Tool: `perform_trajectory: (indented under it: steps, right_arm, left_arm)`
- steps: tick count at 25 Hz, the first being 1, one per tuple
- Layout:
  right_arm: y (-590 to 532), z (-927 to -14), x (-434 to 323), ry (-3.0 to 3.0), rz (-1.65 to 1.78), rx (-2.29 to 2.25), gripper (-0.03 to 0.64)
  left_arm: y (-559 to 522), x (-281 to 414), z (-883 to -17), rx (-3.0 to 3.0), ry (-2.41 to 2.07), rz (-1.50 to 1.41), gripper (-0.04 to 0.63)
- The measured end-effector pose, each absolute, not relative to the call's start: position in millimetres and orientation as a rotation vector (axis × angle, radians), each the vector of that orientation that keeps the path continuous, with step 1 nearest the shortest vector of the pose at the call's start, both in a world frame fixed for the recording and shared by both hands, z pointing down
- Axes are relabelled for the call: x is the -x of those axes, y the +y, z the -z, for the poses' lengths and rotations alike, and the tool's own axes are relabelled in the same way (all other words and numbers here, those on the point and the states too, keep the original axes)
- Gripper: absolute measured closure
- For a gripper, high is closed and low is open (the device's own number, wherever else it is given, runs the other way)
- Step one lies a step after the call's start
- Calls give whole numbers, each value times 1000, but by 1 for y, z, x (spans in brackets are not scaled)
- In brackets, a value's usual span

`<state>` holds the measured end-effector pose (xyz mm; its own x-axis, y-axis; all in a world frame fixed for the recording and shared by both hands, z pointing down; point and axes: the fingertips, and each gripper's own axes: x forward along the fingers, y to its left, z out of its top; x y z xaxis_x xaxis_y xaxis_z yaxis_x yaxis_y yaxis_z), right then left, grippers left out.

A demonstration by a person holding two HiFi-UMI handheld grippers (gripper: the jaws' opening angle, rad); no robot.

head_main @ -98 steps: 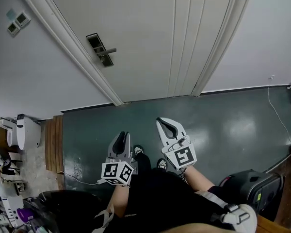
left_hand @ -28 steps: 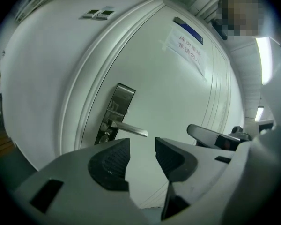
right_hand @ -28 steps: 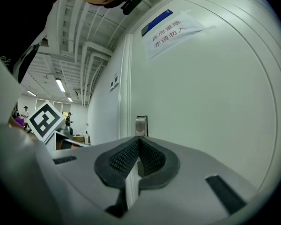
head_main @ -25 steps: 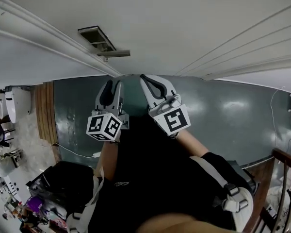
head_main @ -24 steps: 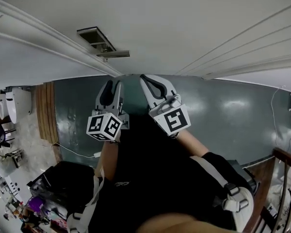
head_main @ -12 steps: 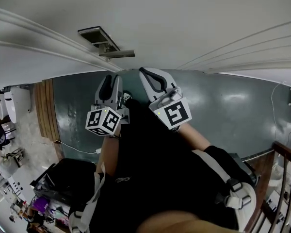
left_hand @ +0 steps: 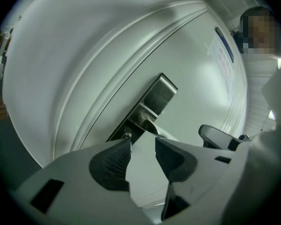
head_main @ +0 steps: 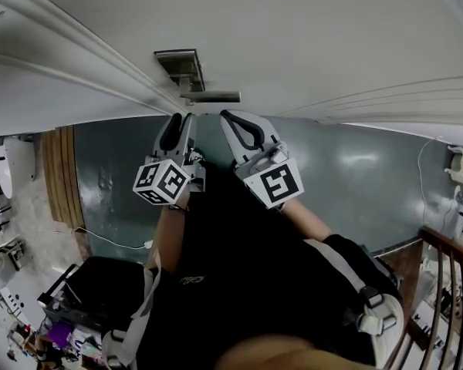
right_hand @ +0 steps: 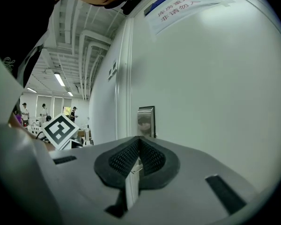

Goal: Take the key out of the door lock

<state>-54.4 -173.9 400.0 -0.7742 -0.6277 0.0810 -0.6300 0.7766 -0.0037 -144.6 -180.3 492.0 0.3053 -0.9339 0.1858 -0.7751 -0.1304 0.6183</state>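
The metal lock plate (head_main: 180, 66) with its lever handle (head_main: 213, 96) sits on the white door (head_main: 316, 37), just above both grippers. My left gripper (head_main: 180, 122) is open and empty, a little below the handle. In the left gripper view the plate (left_hand: 155, 97) and handle (left_hand: 146, 123) lie straight past the open left gripper (left_hand: 141, 144); a small metal piece (left_hand: 127, 136), perhaps the key, shows beside the left fingertip. My right gripper (head_main: 233, 120) is shut on nothing, and in its own view the right gripper (right_hand: 139, 142) points at the plate (right_hand: 146, 121).
The white door frame (head_main: 77, 60) runs left of the lock. A dark green floor (head_main: 355, 176) lies below, with a wooden railing (head_main: 447, 284) at the right and a black bag (head_main: 85, 291) at the lower left. A paper notice (right_hand: 178, 3) is taped high on the door.
The view has closed in on the door since 3.9 s ago. Both grippers have risen from above the floor to just under the lever handle; the left one has opened slightly.
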Motion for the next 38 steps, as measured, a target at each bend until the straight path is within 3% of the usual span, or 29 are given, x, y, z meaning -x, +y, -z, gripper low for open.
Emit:
perform_trajectory:
  steps: [20, 29, 38]
  right_arm:
    - [-194, -419, 58, -2730, -127, -1172, 609]
    - [-196, -423, 56, -2727, -142, -1174, 609]
    - [-202, -416, 52, -2768, -160, -1203, 609]
  left_arm:
    - [-232, 145, -546, -1727, -1197, 640, 433]
    - [-252, 144, -553, -1602, -1180, 781, 518]
    - [-254, 142, -552, -1550, -1143, 853, 529]
